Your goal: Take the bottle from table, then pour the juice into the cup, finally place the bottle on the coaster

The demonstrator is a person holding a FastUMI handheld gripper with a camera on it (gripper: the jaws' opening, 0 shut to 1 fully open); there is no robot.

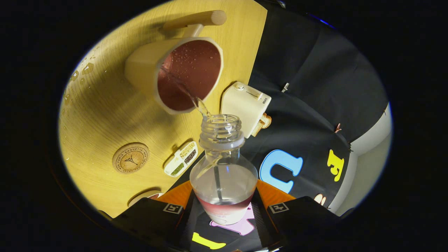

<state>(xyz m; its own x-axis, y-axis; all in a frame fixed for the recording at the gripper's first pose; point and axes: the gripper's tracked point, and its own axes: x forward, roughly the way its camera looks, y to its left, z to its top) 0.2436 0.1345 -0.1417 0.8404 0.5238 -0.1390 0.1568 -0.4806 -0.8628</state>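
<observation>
We see hand-held gripper (224, 210) clamped on clear plastic bottle (223, 175), both fingers pressing its lower body. Bottle tilted, open neck aimed at cream cup with wooden handle (175, 73), thin stream running into cup's reddish-brown inside. Cup stands near bench (105, 115) far edge. Round cork coaster (130, 158) lies on bench, well apart from cup. White toaster (245, 105) and small white spice tray (181, 158) sit at bench edge. Droplets scattered near bench corner.

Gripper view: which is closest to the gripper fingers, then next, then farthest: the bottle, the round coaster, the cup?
1. Bottle: held between the gripper fingers, tipped and pouring.
2. Coaster: on the table beside the fingers.
3. Cup: beyond the bottle's mouth, catching the stream.
</observation>
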